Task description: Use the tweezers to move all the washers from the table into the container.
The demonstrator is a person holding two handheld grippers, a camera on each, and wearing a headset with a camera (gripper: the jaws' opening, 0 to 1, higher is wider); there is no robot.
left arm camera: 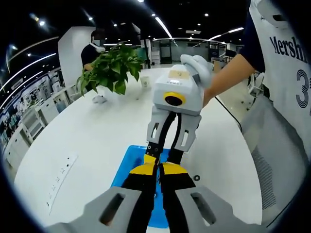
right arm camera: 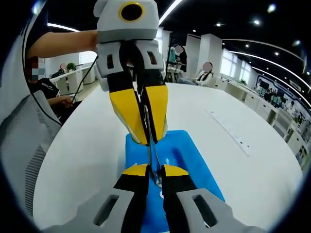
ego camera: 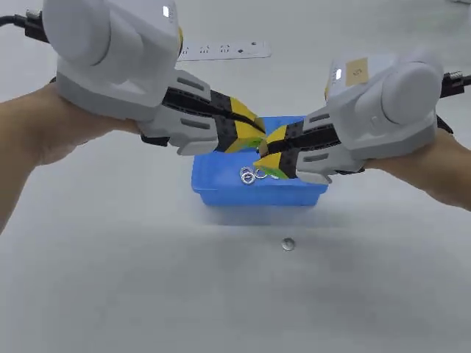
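The left gripper (ego camera: 254,132) and right gripper (ego camera: 268,158) each had jaws pinched together on the tweezers (right arm camera: 149,141). Several washers (ego camera: 250,176) lay in the container (ego camera: 221,193) just beneath the fingertips. One last washer (ego camera: 288,244) remained on the table (ego camera: 110,279), short of them.

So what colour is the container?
Blue; the container shows best in the head view.

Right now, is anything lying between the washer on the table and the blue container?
Nothing visible does. The washer lies by itself on the bare table, a little apart from the blue container, whose near wall faces it.
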